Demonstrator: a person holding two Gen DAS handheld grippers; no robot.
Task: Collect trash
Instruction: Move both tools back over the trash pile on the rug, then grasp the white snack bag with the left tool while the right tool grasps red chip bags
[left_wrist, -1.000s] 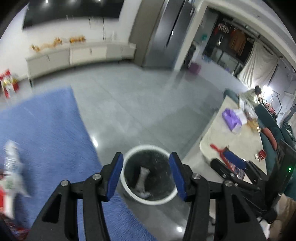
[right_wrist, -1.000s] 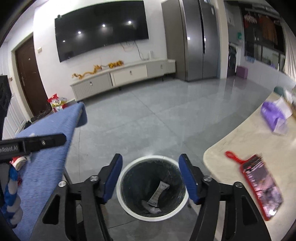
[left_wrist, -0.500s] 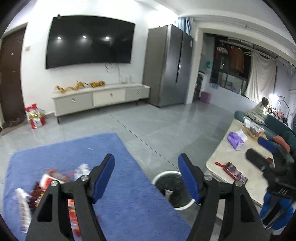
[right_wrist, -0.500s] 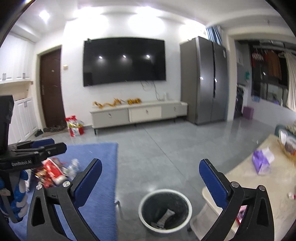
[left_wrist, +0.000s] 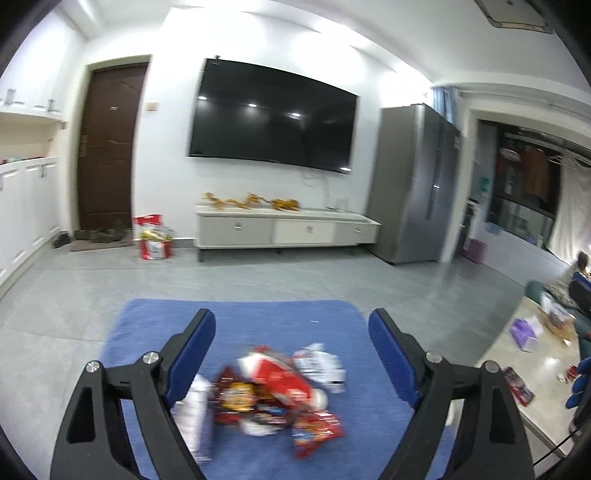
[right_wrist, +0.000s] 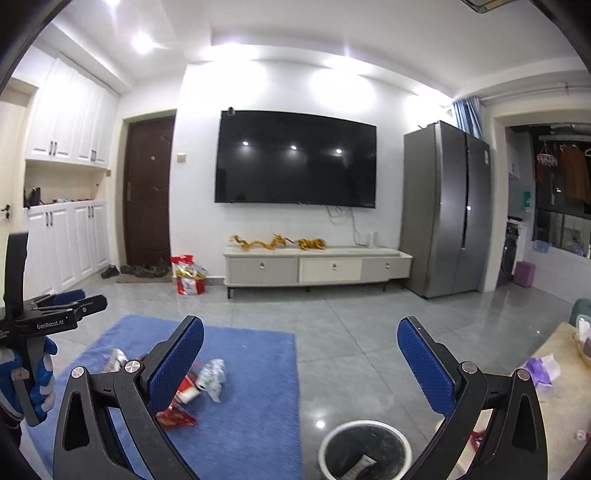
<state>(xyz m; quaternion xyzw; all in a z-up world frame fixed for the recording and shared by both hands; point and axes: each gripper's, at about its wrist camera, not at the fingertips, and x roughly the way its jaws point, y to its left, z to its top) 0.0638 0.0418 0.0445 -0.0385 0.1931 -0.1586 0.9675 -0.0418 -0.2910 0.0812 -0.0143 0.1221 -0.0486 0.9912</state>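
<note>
A pile of snack wrappers (left_wrist: 273, 391), red and white, lies on a blue rug (left_wrist: 258, 317). My left gripper (left_wrist: 291, 332) is open and empty, raised above the pile. In the right wrist view the wrappers (right_wrist: 207, 376) lie on the rug (right_wrist: 255, 354) at lower left. A white-rimmed trash bin (right_wrist: 364, 450) with a dark liner stands on the floor at the bottom, with a wrapper inside. My right gripper (right_wrist: 301, 347) is open wide and empty, above and behind the bin. The left gripper's body (right_wrist: 44, 317) shows at the left edge.
A pale coffee table (left_wrist: 532, 369) with a purple tissue pack (left_wrist: 522, 332) stands to the right; it also shows in the right wrist view (right_wrist: 554, 391). A TV cabinet (right_wrist: 317, 266), fridge (right_wrist: 447, 210) and red bags (right_wrist: 188, 275) line the far wall. Grey tile floor lies between.
Both grippers have lifted and tilted up from over the bin. The left one swung left to face the wrapper pile. The right one opened wider and pulled back.
</note>
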